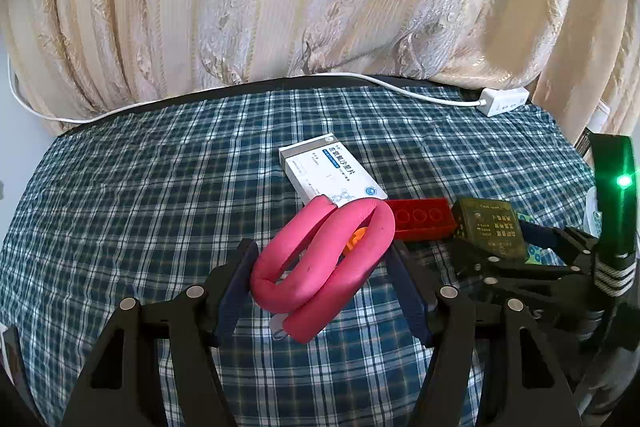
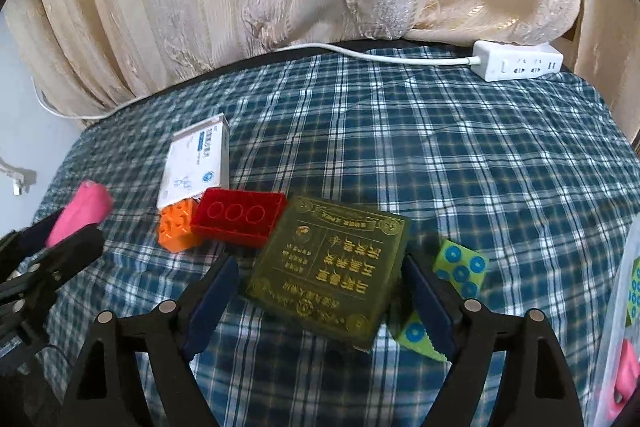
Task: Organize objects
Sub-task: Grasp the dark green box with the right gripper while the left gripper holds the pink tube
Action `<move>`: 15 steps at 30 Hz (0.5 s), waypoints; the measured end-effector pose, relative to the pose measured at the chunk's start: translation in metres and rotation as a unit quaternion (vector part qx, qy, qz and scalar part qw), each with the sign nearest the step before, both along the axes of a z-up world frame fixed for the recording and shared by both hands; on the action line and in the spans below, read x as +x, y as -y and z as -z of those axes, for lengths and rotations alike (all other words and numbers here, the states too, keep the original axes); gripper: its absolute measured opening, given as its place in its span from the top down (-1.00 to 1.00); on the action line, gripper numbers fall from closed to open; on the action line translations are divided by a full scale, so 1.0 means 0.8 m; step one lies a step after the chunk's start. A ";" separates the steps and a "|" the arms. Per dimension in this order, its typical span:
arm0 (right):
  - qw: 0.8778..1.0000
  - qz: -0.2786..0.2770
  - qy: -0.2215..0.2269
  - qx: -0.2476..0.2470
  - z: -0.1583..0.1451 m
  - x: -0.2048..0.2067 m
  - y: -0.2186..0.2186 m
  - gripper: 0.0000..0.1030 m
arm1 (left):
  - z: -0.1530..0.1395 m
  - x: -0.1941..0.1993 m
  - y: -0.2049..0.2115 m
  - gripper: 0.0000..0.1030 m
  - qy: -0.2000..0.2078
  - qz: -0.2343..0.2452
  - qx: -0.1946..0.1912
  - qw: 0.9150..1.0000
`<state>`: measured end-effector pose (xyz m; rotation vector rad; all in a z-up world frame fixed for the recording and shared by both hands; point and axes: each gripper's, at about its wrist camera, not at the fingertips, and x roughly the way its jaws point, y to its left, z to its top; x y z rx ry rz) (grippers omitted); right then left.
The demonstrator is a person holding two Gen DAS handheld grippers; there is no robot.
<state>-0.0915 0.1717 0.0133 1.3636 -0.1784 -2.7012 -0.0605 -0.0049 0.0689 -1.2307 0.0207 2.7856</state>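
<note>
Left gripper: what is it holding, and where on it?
The left gripper holds the pink foam loop, squeezed across its folded sides; it looks lifted.

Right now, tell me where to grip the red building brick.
Take the red building brick across its long side walls, from above: it lies flat, and the orange brick and green box crowd its short ends.

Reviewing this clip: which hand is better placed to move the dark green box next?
Right. The dark green box lies between the open fingers of the right hand-held gripper, while the left hand-held gripper is clamped on the pink foam roller.
</note>
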 end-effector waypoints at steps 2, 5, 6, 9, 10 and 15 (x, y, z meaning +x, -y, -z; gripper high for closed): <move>1.000 0.001 0.003 0.013 0.005 -0.001 0.004 -0.68 | 0.001 -0.001 0.000 -0.30 0.002 -0.001 0.000 1.000; 0.999 0.001 0.001 0.037 0.010 0.000 0.010 -0.58 | 0.002 -0.001 0.001 -0.30 0.004 -0.002 0.000 1.000; 0.999 -0.002 -0.001 0.043 0.010 0.001 0.011 -0.57 | 0.002 -0.001 0.001 -0.30 0.004 -0.002 0.000 1.000; 0.999 -0.005 -0.006 0.047 0.009 0.005 0.012 -0.53 | 0.002 -0.002 0.001 -0.30 0.004 -0.001 0.001 1.000; 0.999 -0.005 -0.007 0.047 0.008 0.007 0.011 -0.52 | 0.003 -0.002 0.001 -0.30 0.004 -0.001 0.001 1.000; 0.999 -0.007 -0.011 0.045 0.006 0.021 0.012 -0.49 | 0.002 -0.001 0.000 -0.30 0.005 0.000 0.000 1.000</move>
